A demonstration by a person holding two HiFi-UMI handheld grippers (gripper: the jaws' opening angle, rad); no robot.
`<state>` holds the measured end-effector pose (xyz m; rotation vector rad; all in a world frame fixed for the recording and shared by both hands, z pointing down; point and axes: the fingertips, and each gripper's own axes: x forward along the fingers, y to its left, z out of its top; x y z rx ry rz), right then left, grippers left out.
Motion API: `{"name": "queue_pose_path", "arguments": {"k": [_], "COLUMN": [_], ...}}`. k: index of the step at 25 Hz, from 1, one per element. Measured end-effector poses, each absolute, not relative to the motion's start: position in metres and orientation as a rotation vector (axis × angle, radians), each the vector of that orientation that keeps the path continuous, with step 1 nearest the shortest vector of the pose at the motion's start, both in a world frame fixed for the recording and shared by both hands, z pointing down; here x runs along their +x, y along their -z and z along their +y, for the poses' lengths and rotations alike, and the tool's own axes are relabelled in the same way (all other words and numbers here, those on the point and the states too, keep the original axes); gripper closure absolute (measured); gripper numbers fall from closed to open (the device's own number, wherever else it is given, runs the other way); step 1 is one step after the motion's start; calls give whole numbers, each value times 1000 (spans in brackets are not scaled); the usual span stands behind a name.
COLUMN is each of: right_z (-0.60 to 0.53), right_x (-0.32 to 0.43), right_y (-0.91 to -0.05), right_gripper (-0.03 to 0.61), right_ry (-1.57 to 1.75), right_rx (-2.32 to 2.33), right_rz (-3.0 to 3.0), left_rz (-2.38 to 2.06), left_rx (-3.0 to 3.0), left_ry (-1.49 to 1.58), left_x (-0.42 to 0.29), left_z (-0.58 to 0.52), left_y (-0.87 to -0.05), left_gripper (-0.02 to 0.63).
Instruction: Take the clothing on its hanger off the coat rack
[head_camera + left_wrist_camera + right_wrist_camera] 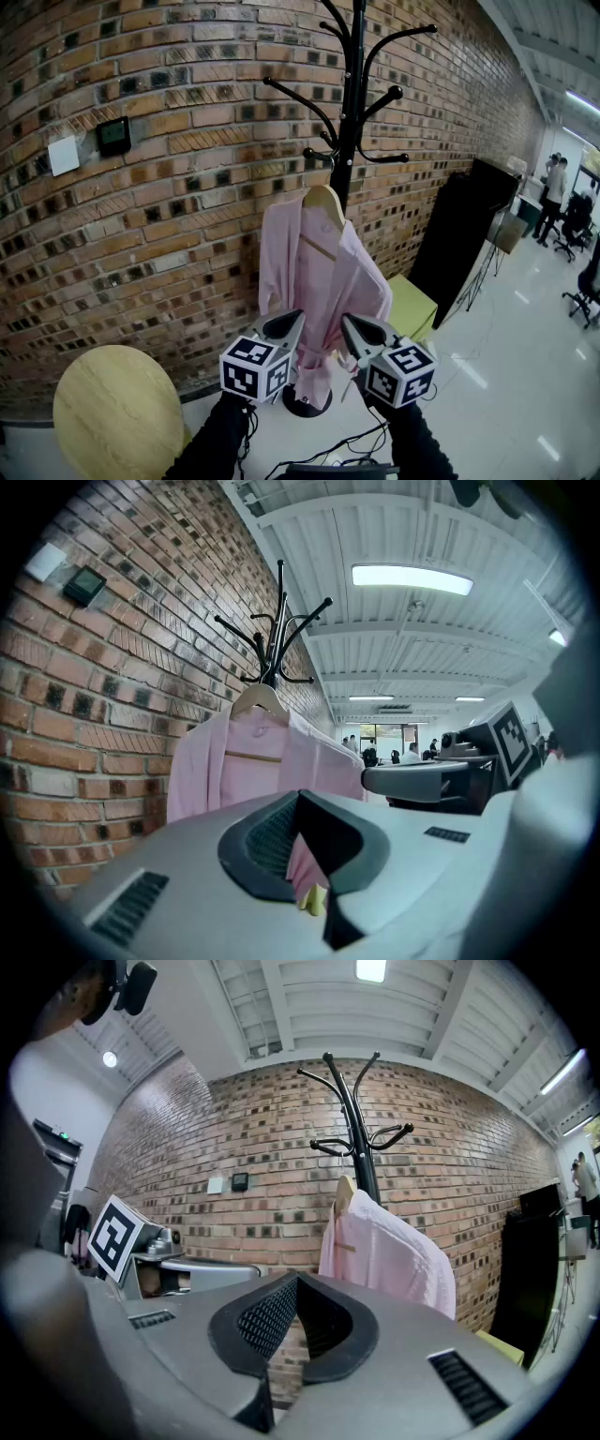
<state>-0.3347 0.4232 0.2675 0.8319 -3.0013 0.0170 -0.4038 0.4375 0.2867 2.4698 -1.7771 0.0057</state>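
Nearest to me, my two dark sleeves reached forward with a gripper in each hand, both held level and side by side. My left gripper [287, 325] had its jaws pressed together at the tips with nothing pinched; through the gap behind the tips its own view showed only pink cloth further off. My right gripper [358, 330] looked the same, with its jaws meeting at the tips and nothing between them. Neither touched the clothing. Black cables [349, 444] trailed on the floor under my hands, and a round wooden table [116, 413] stood low at my left.

Just beyond the gripper tips stood the coat rack [350, 112], a black pole with curved pegs on a round base. The pink shirt [323, 277] was on its wooden hanger [324, 201], which hung from the rack below the lowest pegs, the shirt draping down in front of the pole.

Behind the rack ran a brick wall [187, 216], carrying a white plate [64, 155] and a small black panel [114, 136] at the upper left. A yellow-green block [414, 306] sat by the wall to the right of the shirt, then a tall black cabinet [466, 234]. Far down the room, people [553, 192] stood near office chairs.
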Motion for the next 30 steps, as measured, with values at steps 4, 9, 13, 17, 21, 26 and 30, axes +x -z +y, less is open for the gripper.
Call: {"name": "queue_pose_path", "arguments": {"k": [4,9,13,17,21,26,30], "right_z": [420,419,406,381,367,351,346], "right_x": [-336,-341,-351,-365,-393,-424,-437], "right_y": [-272,-273,-270,-262,-251,-242,-244], "right_gripper": [603,603,601,601,601,601,601], "right_ry": [3,-7,-26,-36,-39,-3,13], "right_rx": [801,716,733,861,981,1154,1254], "right_rz": [-3002,-3034,-3042,-3036,-3020,-2959,-2887], "left_rz": [-1847,-1918,-1928,-1891,-1845,-1771,-1649], "left_rx": [2474,2500,2552,2621,2707,2873,3073], "left_ry": [0,5,-15,-87,-157,-276,-400], "left_x": [-422,-453,-474,-487,-511,-536,-543], "left_z": [417,375,336,300,270,231,209], "left_y": [-275,-252,-233,-222,-211,-197,-184], "left_gripper": [621,621,621,620,618,529,380]}}
